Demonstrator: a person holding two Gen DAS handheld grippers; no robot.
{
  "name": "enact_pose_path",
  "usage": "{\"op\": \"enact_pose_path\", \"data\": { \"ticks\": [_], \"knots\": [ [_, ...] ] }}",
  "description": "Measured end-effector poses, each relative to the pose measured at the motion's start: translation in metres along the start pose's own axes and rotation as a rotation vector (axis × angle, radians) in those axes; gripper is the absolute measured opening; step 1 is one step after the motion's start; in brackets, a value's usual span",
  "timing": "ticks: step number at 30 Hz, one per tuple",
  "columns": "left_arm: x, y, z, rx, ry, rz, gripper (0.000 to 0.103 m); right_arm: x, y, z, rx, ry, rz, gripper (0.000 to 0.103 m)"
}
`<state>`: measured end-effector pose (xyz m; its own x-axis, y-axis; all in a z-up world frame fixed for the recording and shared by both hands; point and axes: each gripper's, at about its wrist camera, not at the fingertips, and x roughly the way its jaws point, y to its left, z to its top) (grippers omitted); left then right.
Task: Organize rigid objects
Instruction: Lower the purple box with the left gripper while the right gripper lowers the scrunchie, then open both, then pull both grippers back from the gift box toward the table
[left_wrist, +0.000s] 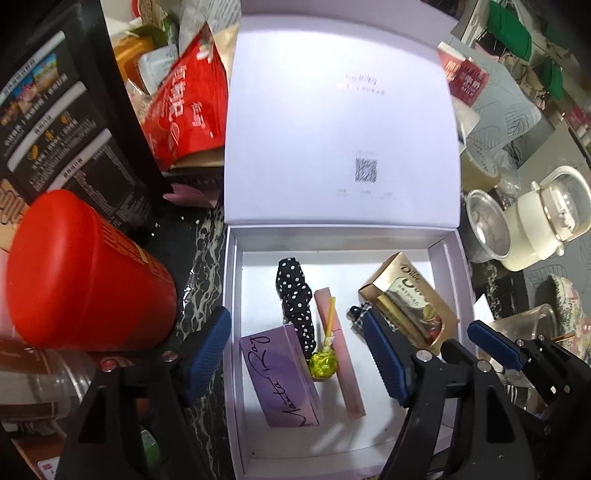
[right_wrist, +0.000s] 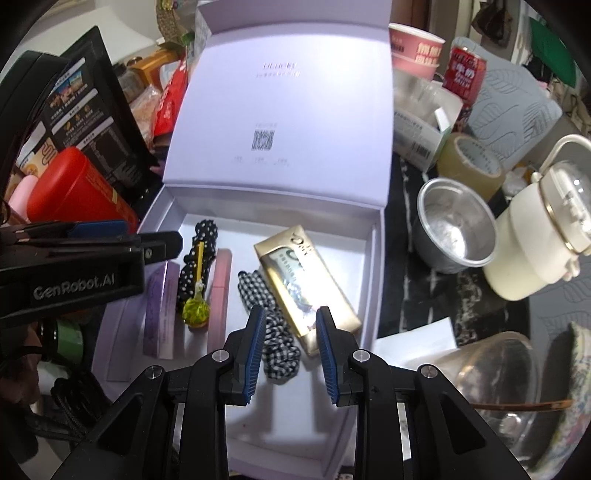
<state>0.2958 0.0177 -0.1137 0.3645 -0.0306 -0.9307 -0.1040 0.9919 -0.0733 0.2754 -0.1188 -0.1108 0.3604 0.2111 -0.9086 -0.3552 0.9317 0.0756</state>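
Observation:
An open white box (left_wrist: 232, 295) (right_wrist: 373, 258) lies under both grippers, its lid (right_wrist: 280, 92) standing up behind. Inside are a purple box (left_wrist: 280, 376) (right_wrist: 160, 306), a polka-dot scrunchie (left_wrist: 295, 295) (right_wrist: 184, 280), a green lollipop (left_wrist: 323, 363) (right_wrist: 195, 314), a slim pink box (left_wrist: 347, 384) (right_wrist: 221, 288), a gold box (left_wrist: 406, 299) (right_wrist: 295, 273) and a checkered scrunchie (right_wrist: 277, 350). My left gripper (left_wrist: 295, 354) hangs open and wide above the purple box, holding nothing. My right gripper (right_wrist: 291, 354) is open a little above the checkered scrunchie, its pads clear of it.
A red canister (left_wrist: 88, 273) (right_wrist: 74, 192), a black bag (left_wrist: 66, 110) and a red pouch (left_wrist: 188, 99) crowd the box's left side. To its right stand a metal cup (right_wrist: 454, 232), a tape roll (right_wrist: 472, 162), a white kettle (right_wrist: 546, 236) and a glass bowl (right_wrist: 498, 376).

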Motion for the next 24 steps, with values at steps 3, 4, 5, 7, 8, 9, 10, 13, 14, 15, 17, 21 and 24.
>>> {"op": "enact_pose_path", "data": {
  "ticks": [3,4,5,7,8,9,10,13,14,15,17,21,24],
  "knots": [
    [-0.012,-0.002,-0.001,0.003,-0.019,0.0,0.074,-0.01,-0.002,0.002,0.01,-0.014,-0.018,0.028],
    [-0.017,-0.003,-0.001,0.004,-0.026,0.0,0.074,-0.013,-0.003,0.002,0.015,-0.018,-0.019,0.028],
    [-0.022,-0.004,-0.002,0.006,-0.031,0.0,0.074,-0.016,-0.004,0.002,0.02,-0.022,-0.021,0.028],
    [-0.031,-0.006,-0.004,0.011,-0.046,0.005,0.074,-0.024,-0.005,0.002,0.025,-0.032,-0.027,0.03],
    [-0.034,-0.006,-0.003,0.011,-0.049,0.007,0.074,-0.028,-0.006,0.001,0.026,-0.037,-0.028,0.031],
    [-0.039,-0.007,-0.003,0.009,-0.053,0.006,0.074,-0.032,-0.005,0.001,0.025,-0.046,-0.03,0.032],
    [-0.044,-0.007,-0.003,0.005,-0.059,0.003,0.074,-0.036,-0.005,0.0,0.024,-0.053,-0.032,0.032],
    [-0.054,-0.006,-0.005,0.001,-0.071,0.005,0.074,-0.047,-0.003,-0.001,0.019,-0.072,-0.037,0.032],
    [-0.058,-0.006,-0.006,0.002,-0.076,0.006,0.074,-0.05,-0.003,-0.001,0.02,-0.077,-0.039,0.032],
    [-0.061,-0.006,-0.007,0.003,-0.081,0.005,0.074,-0.055,-0.003,-0.001,0.024,-0.082,-0.041,0.032],
    [-0.069,-0.006,-0.008,0.002,-0.09,0.013,0.074,-0.063,-0.002,-0.002,0.029,-0.096,-0.043,0.032],
    [-0.085,-0.006,-0.013,0.002,-0.12,0.029,0.074,-0.079,-0.002,-0.005,0.033,-0.126,-0.062,0.037],
    [-0.099,-0.005,-0.016,0.001,-0.14,0.027,0.074,-0.09,-0.001,-0.007,0.036,-0.146,-0.07,0.037]
  ]
}}
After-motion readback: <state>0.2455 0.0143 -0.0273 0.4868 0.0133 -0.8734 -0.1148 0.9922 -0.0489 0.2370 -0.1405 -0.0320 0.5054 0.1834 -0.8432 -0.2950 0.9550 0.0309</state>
